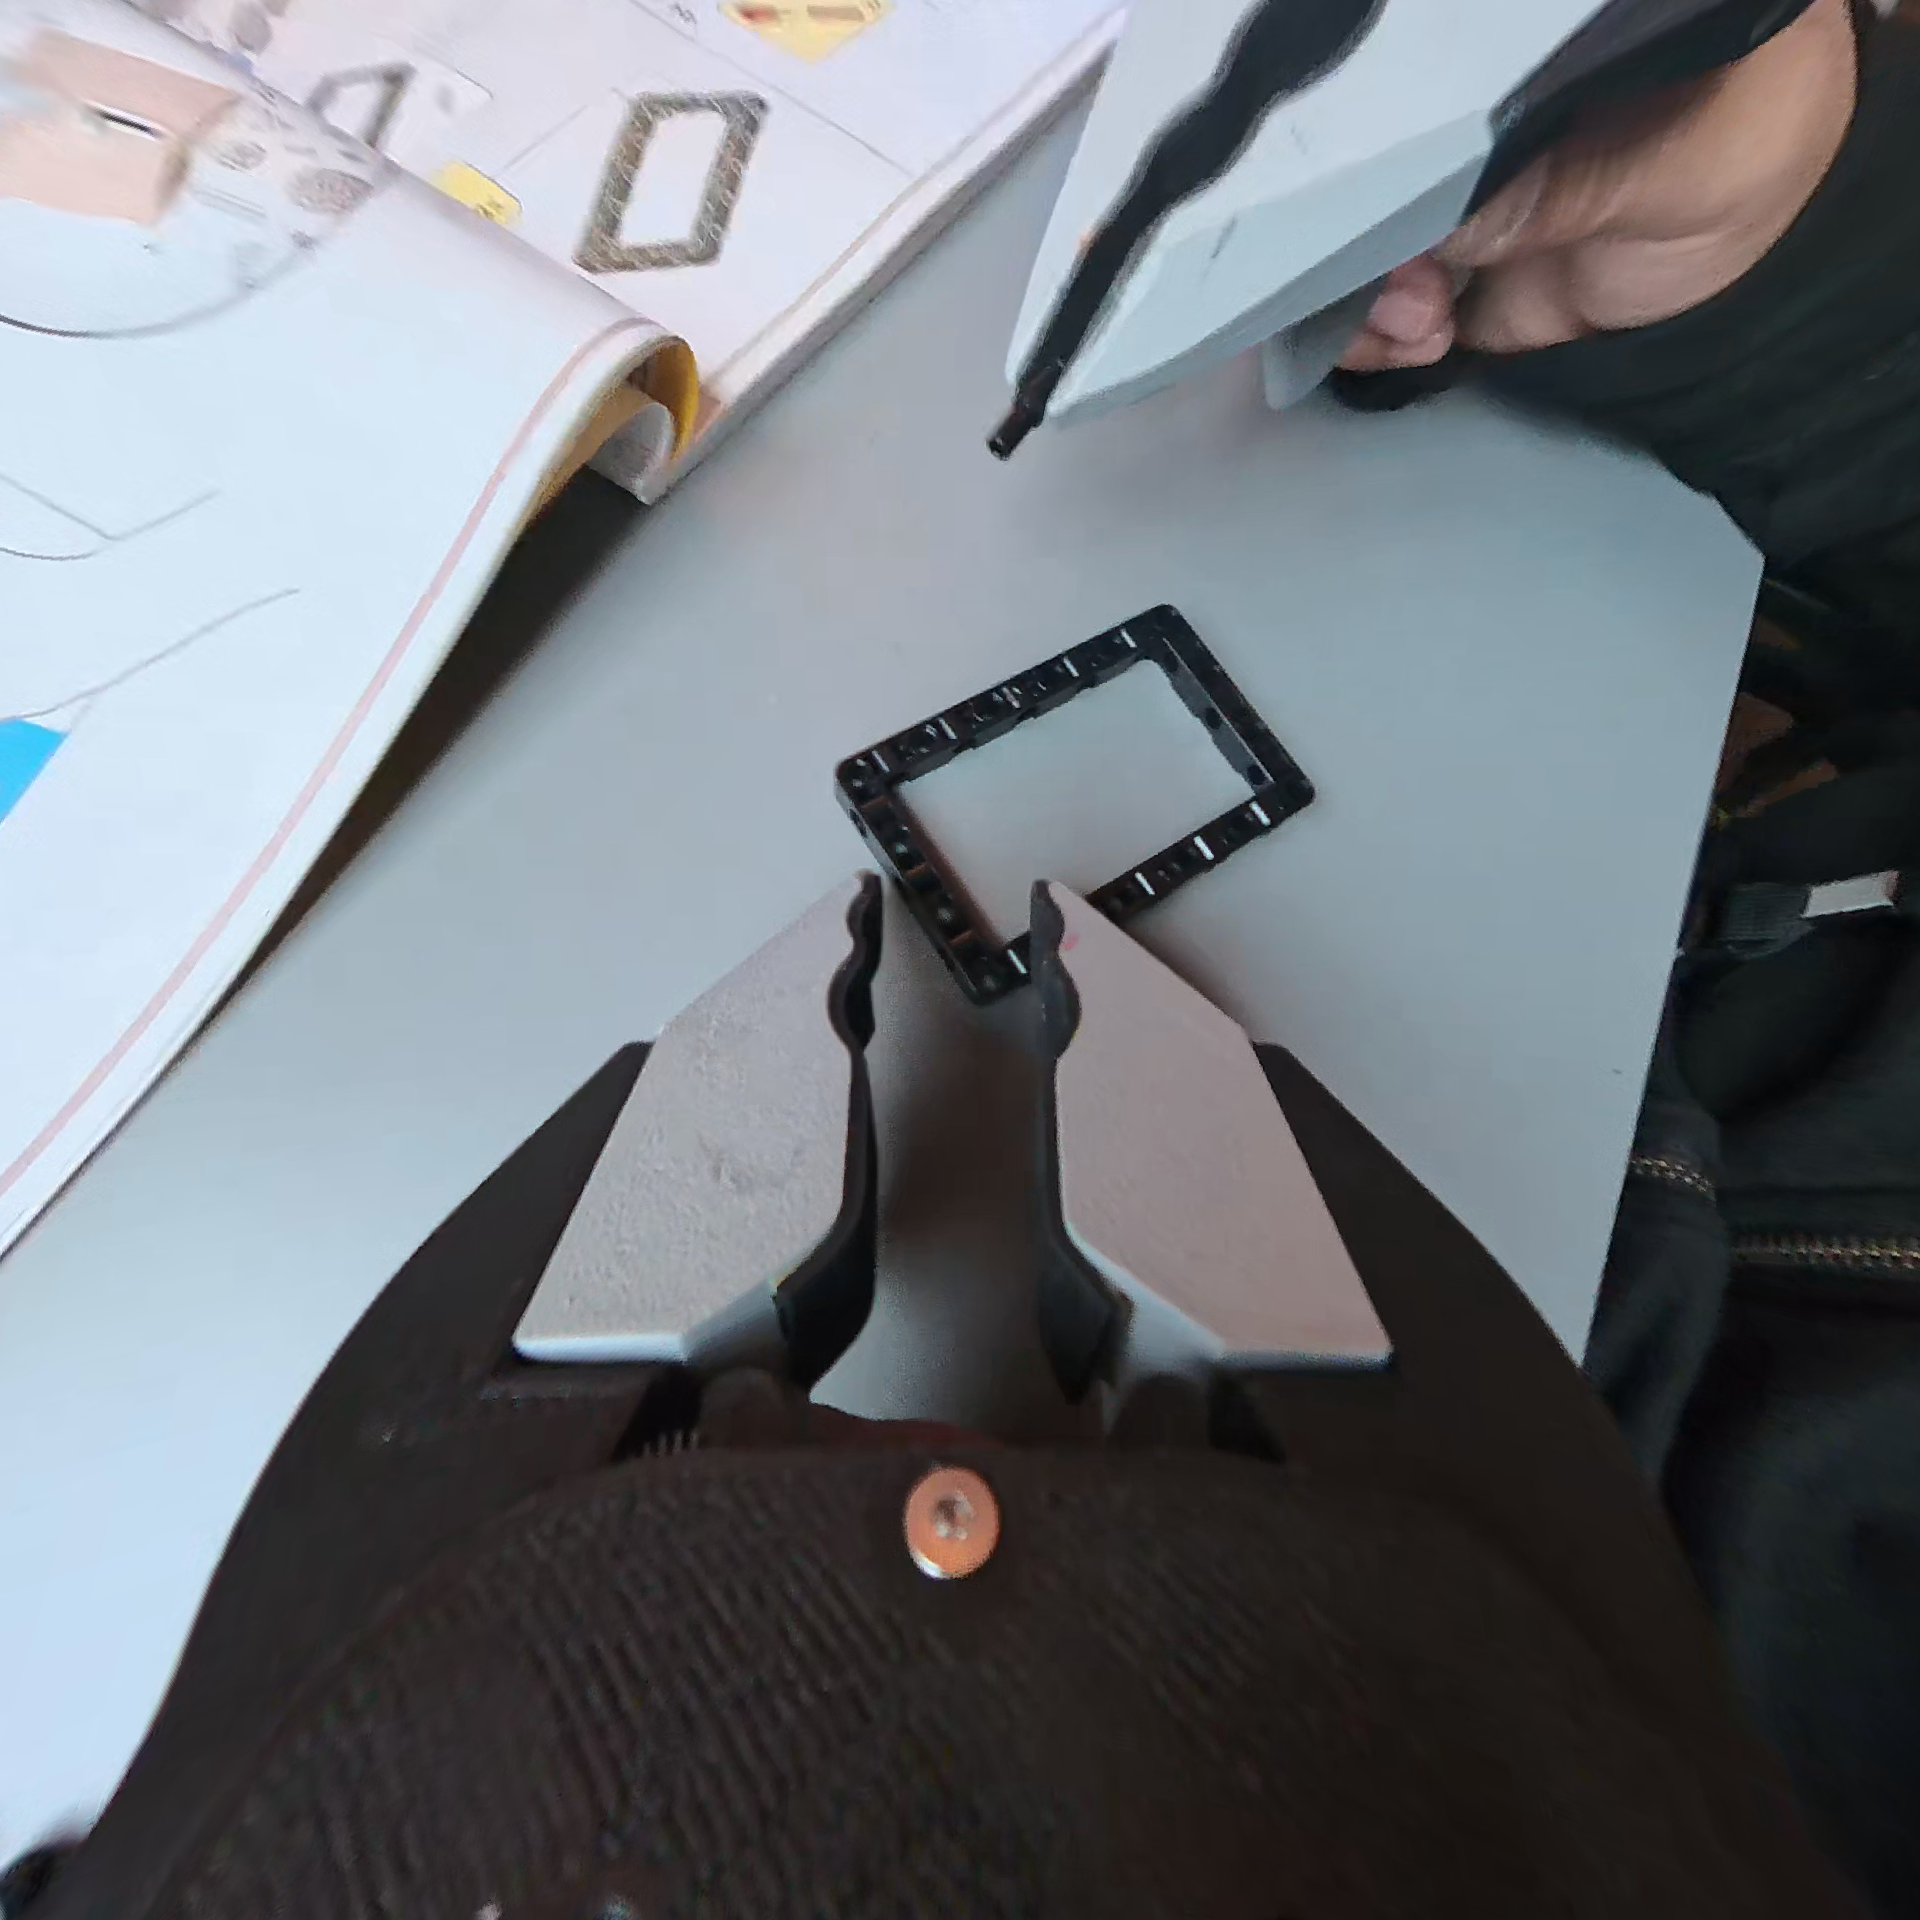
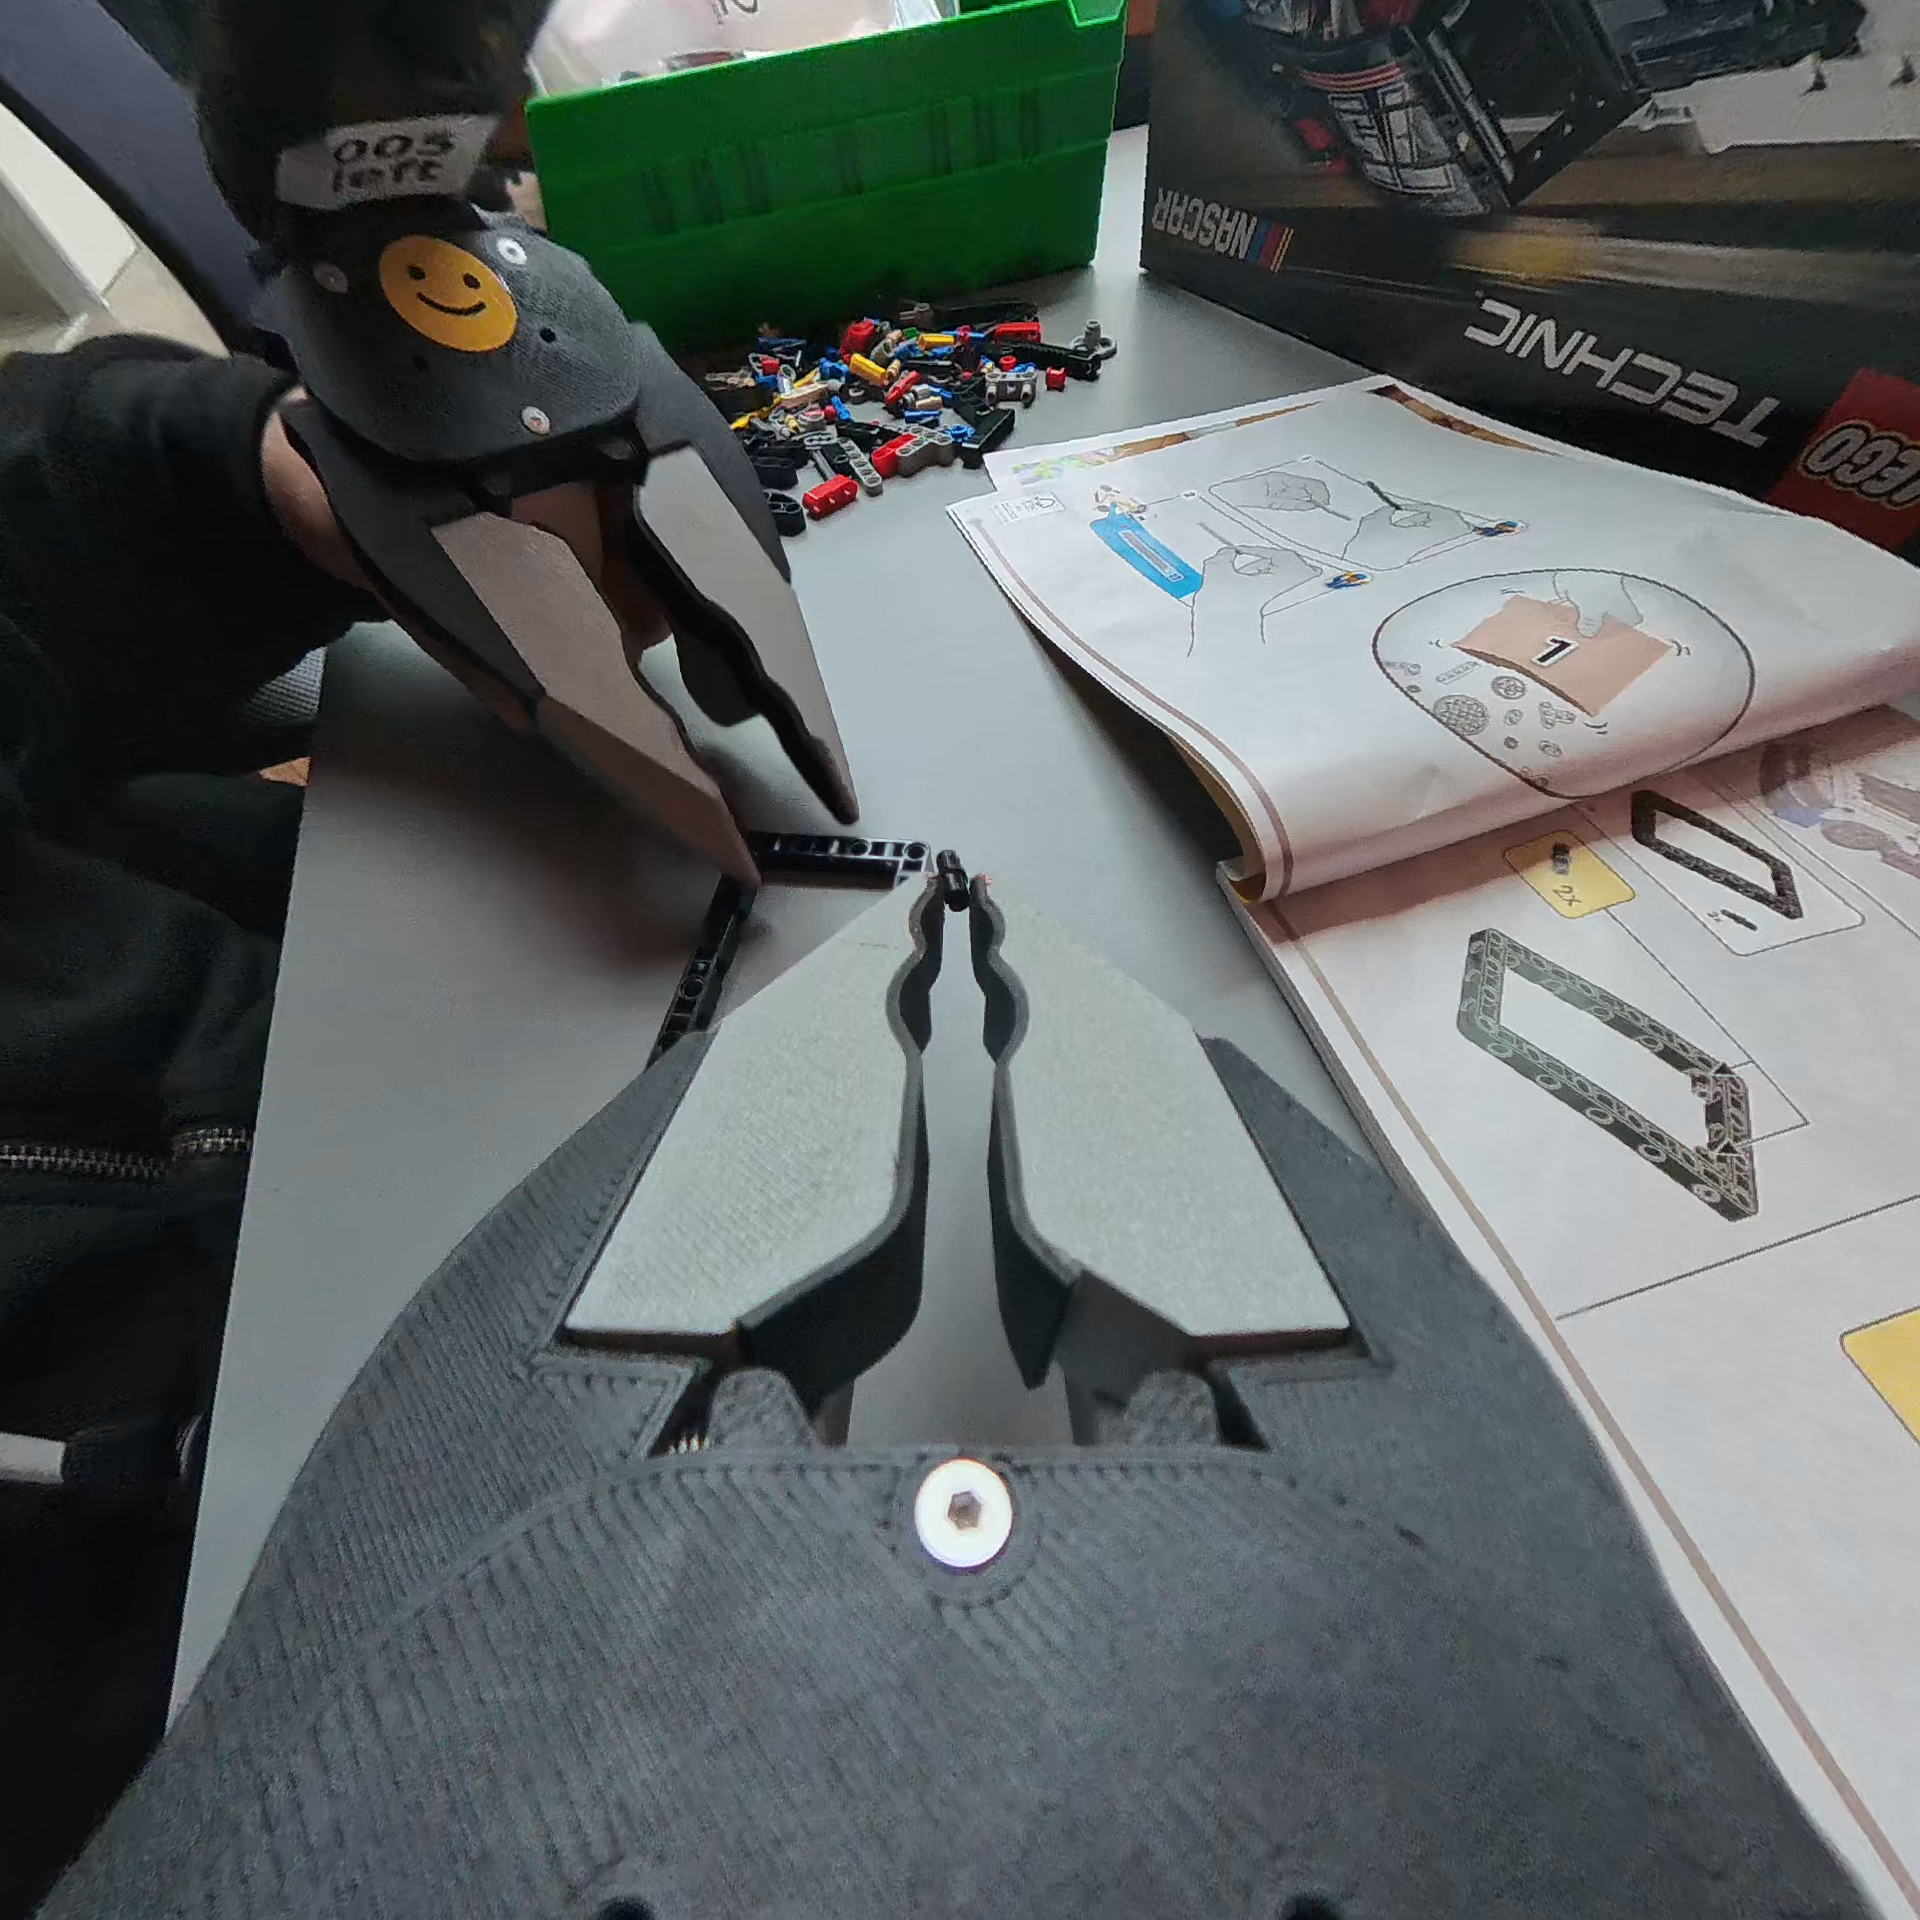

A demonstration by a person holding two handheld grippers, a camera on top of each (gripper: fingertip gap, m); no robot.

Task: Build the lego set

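A black rectangular Lego frame [image 1: 1195,862] lies flat on the grey table [image 1: 623,831]. My left gripper [image 1: 956,909] is open, tips down at the frame's near corner, one finger on each side of its short edge. In the right wrist view the left gripper [image 2: 800,844] stands on the frame [image 2: 831,857]. My right gripper [image 2: 951,906] is shut on a small black pin [image 2: 950,871], held just beside the frame's far corner. In the left wrist view the right gripper [image 1: 1039,400] hangs above the table with the pin [image 1: 1004,436] sticking out of its tips.
An open instruction booklet [image 2: 1455,675] lies to the right; it also shows in the left wrist view [image 1: 312,468]. A green bin [image 2: 831,156], a pile of loose pieces [image 2: 894,405] and the set's box [image 2: 1558,260] stand at the back. A person's dark sleeve [image 2: 104,520] is left. The grippers' ends are close to 8 cm from one another.
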